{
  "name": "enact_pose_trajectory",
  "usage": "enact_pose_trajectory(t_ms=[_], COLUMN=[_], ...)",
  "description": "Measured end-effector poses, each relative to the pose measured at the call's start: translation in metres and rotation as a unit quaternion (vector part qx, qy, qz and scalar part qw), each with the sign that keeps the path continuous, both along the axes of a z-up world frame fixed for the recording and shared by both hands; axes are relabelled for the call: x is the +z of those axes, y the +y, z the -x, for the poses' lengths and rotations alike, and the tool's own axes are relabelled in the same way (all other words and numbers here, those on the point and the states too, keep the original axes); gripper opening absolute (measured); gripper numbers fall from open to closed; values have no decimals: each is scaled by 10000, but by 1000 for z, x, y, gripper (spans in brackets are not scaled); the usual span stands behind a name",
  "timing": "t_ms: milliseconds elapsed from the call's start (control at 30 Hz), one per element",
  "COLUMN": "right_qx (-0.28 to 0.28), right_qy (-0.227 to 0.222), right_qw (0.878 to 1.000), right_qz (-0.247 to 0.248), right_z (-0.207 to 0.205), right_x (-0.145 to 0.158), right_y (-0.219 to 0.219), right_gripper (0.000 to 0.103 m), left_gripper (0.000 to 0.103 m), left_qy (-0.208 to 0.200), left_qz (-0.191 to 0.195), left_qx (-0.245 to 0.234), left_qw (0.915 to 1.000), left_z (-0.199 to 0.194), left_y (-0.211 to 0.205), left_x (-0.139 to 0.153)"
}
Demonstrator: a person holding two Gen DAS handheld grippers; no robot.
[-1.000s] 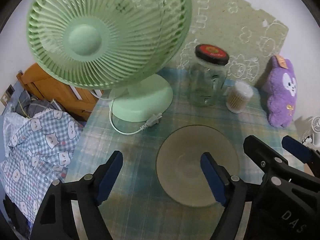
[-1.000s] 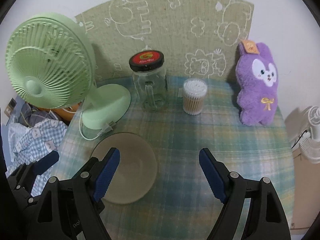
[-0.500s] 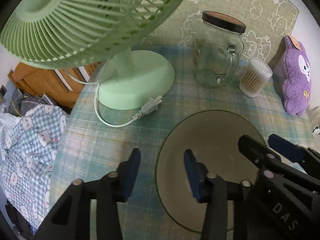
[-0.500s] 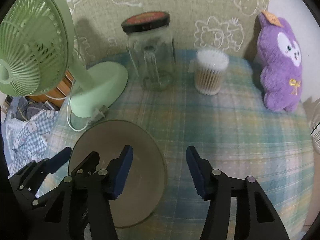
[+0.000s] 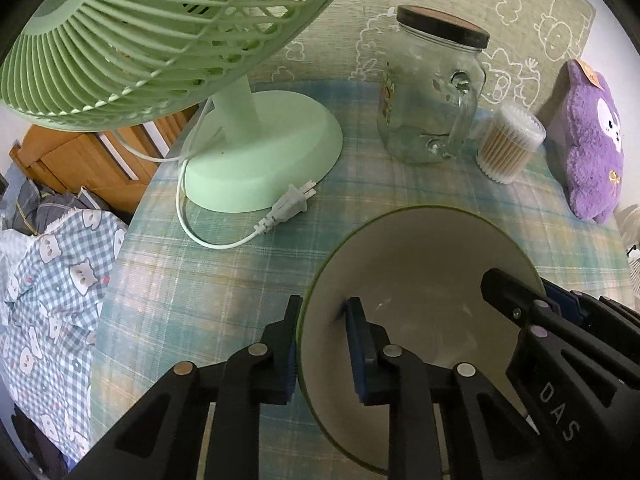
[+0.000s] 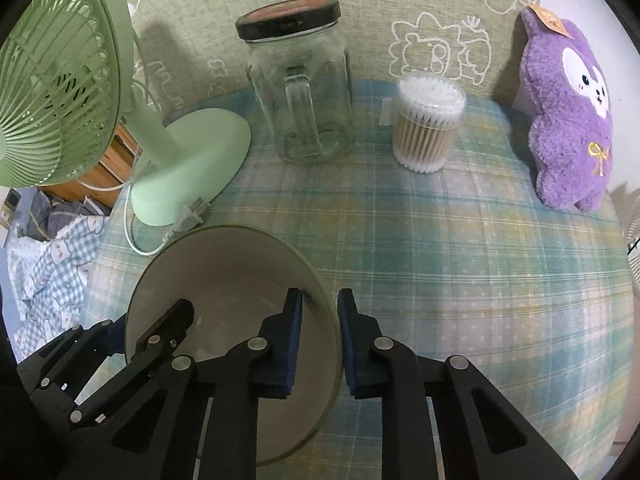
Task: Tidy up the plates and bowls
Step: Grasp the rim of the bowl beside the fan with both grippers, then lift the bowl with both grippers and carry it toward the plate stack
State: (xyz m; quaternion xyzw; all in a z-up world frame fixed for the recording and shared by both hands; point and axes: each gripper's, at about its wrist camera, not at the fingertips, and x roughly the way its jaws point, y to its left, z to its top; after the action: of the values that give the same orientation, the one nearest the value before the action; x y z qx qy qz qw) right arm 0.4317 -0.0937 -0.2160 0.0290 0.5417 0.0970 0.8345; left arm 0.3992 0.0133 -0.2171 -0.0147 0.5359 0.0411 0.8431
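Left wrist view: left gripper (image 5: 322, 344) straddling the left rim of a shallow, round, matte beige bowl (image 5: 424, 264) with a thin green edge, one blue-padded finger outside the wall, the other inside, drawn close on the rim. Sitting on a round table (image 5: 200, 280) covered in faded blue-green plaid cloth. Right gripper (image 5: 532, 304) reaching in over the bowl's opposite rim. Looming overhead, a ribbed pale-green plastic fan (image 5: 160, 32), its smooth disc base beside a loose white plug (image 5: 290, 206). Standing behind: a clear glass handled jar (image 5: 430, 96) with a dark lid, a transparent tub of cotton swabs (image 5: 510, 142), a fuzzy purple plush (image 5: 592, 144).

Right wrist view: right gripper (image 6: 318, 336) pinching the bowl (image 6: 224, 272) at its right rim, padded fingers nearly together with the thin wall between them. Left gripper (image 6: 160, 324) crossing the far rim, finger state hard to tell here. Jar (image 6: 300, 84), swabs (image 6: 428, 124), plush (image 6: 568, 112) and fan (image 6: 60, 76) lining the table's back edge against a textured olive wall mat (image 6: 380, 8) with white cartoon outlines.
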Motion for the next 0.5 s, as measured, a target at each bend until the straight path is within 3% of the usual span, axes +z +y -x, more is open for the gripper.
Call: enact_pose_trajectory(t_ms=[500], right_qx=[-89], right_qy=[51], right_qw=[9999], right_qz=[7], right_z=[9], right_x=[10], right_y=[-3], right_gripper=[21], left_gripper=[19], left_qy=[97], left_qz=[3], left_qx=[26], left_qw=[9999], left_z=[9], left_y=[-2], left_x=[13])
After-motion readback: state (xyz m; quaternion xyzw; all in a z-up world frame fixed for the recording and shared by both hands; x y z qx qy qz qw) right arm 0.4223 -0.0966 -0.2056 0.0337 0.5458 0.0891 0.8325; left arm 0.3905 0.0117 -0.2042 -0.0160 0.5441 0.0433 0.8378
